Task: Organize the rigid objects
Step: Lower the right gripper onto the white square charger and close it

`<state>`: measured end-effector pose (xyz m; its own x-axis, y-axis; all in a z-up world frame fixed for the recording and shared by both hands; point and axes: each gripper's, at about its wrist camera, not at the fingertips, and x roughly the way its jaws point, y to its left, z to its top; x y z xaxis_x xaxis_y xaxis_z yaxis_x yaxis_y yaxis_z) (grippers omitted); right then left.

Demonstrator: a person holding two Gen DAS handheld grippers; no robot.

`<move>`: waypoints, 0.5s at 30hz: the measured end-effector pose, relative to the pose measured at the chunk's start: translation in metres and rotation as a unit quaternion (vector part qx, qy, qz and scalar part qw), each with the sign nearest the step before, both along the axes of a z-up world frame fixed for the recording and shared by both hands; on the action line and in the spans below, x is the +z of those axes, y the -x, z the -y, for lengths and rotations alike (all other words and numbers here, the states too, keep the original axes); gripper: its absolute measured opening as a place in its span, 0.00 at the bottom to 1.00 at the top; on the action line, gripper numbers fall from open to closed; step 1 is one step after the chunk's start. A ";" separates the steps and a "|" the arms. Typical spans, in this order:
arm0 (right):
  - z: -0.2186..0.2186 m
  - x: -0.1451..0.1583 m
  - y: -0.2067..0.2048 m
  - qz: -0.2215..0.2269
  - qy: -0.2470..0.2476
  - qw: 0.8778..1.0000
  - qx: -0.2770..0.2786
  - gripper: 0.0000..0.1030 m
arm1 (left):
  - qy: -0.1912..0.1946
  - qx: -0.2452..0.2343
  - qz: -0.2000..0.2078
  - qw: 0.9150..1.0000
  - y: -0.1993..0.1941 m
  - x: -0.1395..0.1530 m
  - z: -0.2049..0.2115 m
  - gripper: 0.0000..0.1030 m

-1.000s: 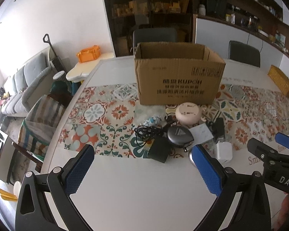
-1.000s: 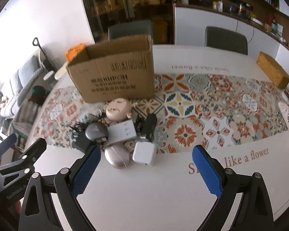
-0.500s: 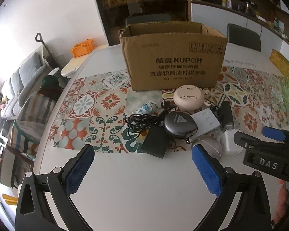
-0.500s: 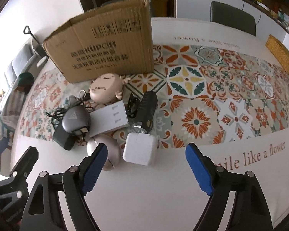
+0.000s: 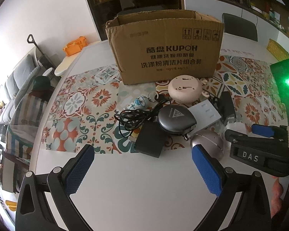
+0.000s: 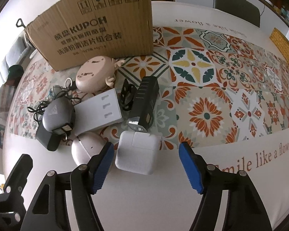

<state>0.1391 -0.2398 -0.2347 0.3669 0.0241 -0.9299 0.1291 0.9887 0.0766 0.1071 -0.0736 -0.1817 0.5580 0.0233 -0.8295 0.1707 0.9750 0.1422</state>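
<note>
A pile of small gadgets lies in front of an open cardboard box [image 5: 163, 48] on the table. My right gripper [image 6: 146, 151] hangs low over the pile's near edge. Its jaws are closing with a white square charger [image 6: 137, 155] between them, and the pads [image 6: 103, 163] stand clear of its sides. A silver oval device [image 6: 84, 150] lies just left of that charger. My left gripper [image 5: 142, 154] is open and empty in front of a black brick adapter [image 5: 149, 141]. A grey round case [image 5: 175, 118] and a tangled black cable [image 5: 132, 119] lie just behind the adapter.
Also in the pile are a beige round device [image 6: 95, 75], a flat white box [image 6: 99, 113], a black ribbed adapter [image 6: 146, 100] and a small figurine keychain [image 5: 141, 102]. A patterned runner [image 6: 221, 96] crosses the white table [image 6: 154, 202]. A woven basket [image 6: 284, 46] stands far right.
Both grippers have sunk toward the pile, so the objects loom larger. The right jaws have narrowed from wide open and now flank the white charger.
</note>
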 end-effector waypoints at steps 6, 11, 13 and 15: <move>-0.007 -0.011 -0.006 -0.010 0.002 1.000 0.005 0.59 | 0.001 -0.002 -0.003 1.000 -0.002 -0.003 0.002 1.00; -0.013 -0.019 -0.009 -0.017 0.006 1.000 0.007 0.52 | -0.002 -0.006 -0.005 1.000 0.000 -0.005 0.004 1.00; -0.016 -0.020 -0.008 -0.013 0.015 1.000 0.009 0.49 | -0.003 -0.011 -0.006 1.000 0.001 -0.006 0.005 1.00; -0.018 -0.020 -0.008 -0.010 0.019 1.000 0.011 0.47 | -0.004 -0.016 -0.006 1.000 0.003 -0.007 0.007 1.00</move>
<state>0.1468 -0.2216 -0.2552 0.3480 -0.0030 -0.9375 0.1087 0.9934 0.0372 0.1042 -0.0807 -0.1887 0.5487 0.0116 -0.8359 0.2032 0.9681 0.1468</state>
